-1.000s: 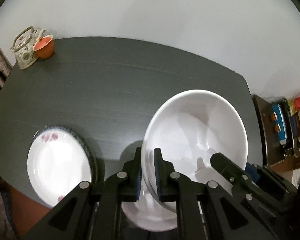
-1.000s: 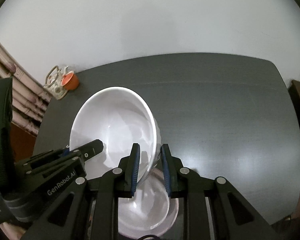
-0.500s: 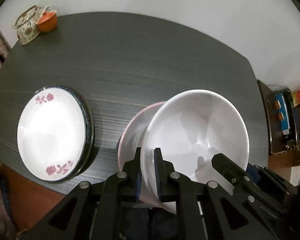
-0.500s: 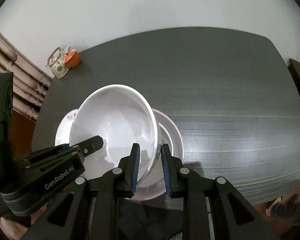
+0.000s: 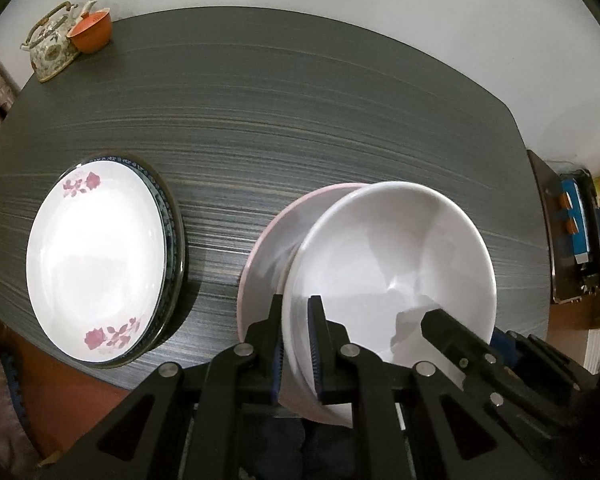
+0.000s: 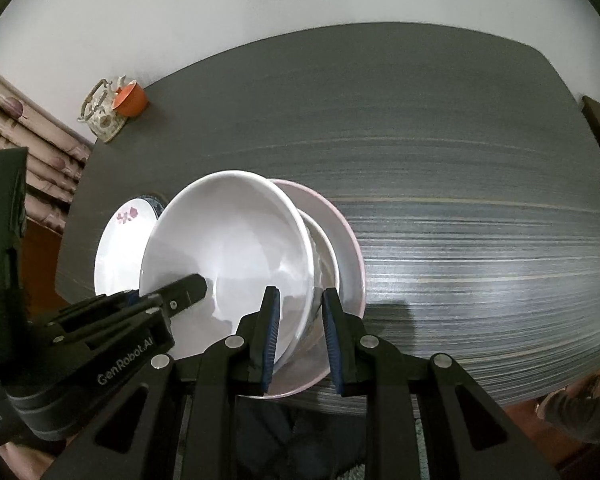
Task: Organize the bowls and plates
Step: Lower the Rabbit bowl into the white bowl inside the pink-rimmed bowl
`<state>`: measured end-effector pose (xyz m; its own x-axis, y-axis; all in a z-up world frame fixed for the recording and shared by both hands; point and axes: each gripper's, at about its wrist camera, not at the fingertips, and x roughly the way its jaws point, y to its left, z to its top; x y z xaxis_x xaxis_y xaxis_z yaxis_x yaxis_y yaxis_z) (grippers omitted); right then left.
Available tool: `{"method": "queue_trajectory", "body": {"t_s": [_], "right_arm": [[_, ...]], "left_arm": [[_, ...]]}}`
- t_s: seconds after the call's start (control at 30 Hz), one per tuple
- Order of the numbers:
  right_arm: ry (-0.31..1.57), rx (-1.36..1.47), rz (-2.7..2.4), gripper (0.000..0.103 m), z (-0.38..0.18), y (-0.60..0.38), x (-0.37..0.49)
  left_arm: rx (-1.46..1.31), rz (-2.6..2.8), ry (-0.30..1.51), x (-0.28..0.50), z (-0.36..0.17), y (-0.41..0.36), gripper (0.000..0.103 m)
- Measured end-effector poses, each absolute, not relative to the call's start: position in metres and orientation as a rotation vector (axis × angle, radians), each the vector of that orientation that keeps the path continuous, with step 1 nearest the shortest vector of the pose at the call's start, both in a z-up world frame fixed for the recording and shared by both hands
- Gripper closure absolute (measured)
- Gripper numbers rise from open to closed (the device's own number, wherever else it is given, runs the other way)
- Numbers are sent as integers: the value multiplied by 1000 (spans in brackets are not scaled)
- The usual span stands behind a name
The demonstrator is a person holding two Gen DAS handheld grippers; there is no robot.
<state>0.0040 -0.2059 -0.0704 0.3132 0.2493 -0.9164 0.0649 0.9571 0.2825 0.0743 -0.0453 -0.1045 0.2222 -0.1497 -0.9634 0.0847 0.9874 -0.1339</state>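
Dark grey, wood-grained and set against a plain white wall, the bench (image 5: 300,112) carries a floral ceramic teapot (image 5: 54,50) and a small orange cup (image 5: 92,34) at its far left corner, well apart from the work. Near the front edge lie two stacks: on the left, a white plate with pink rose prints (image 5: 96,264) rests on a dark blue-rimmed plate (image 5: 171,216); beside it, a wide pale pink-rimmed dish (image 6: 342,232) has a smaller white bowl (image 6: 324,252) nested in it. The large plain white bowl (image 5: 396,264) is held tilted over that pink dish, its mouth facing up and away from the person, its lower edge towards them. The left gripper (image 5: 296,344) pinches the bowl's left wall, one finger outside and one inside, and the right gripper (image 6: 298,332) pinches the opposite right wall the same way, so both pairs of fingers are closed on the rim and neither is nearer than the other. What matters for the coming move is that the bowl sits directly over the nested pair, not yet level; whether its base already touches the smaller bowl is hidden. My judgement is that it needs levelling and lowering straight down, then both grips eased off together so it does not rock.
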Motion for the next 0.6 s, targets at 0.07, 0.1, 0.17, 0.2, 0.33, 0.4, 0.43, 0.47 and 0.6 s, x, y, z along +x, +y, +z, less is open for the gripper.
{"method": "queue_trajectory", "body": {"t_s": [0.07,0.1,0.17,0.2,0.33,0.4,0.43,0.47,0.6], "right_arm": [[1255,286,123,82,-73,-204,7],[1257,287,125,82,-74,-202,8],[1260,290,129,82,-76,-202,9],[1262,291,129,82,-77,-202,10],[1270,291,132,81,-80,-202,9],[1271,282,130,81,-81,-201,10],[1271,283,130,81,-81,-201,10],[1271,283,132,81,-81,-201,10],[1268,285,135,81,-81,-202,9]], "left_arm": [[-54,-161,1336,72,-105,-45,92],[-53,-162,1335,72,-105,-45,92],[-51,-160,1333,71,-106,-44,92],[-49,-158,1332,71,-106,-44,92],[-27,-147,1325,70,-106,-47,92],[-17,-144,1319,70,-106,-49,92],[-16,-143,1318,70,-106,-49,92],[-16,-142,1317,70,-105,-48,92],[-13,-130,1319,68,-107,-49,92]]}}
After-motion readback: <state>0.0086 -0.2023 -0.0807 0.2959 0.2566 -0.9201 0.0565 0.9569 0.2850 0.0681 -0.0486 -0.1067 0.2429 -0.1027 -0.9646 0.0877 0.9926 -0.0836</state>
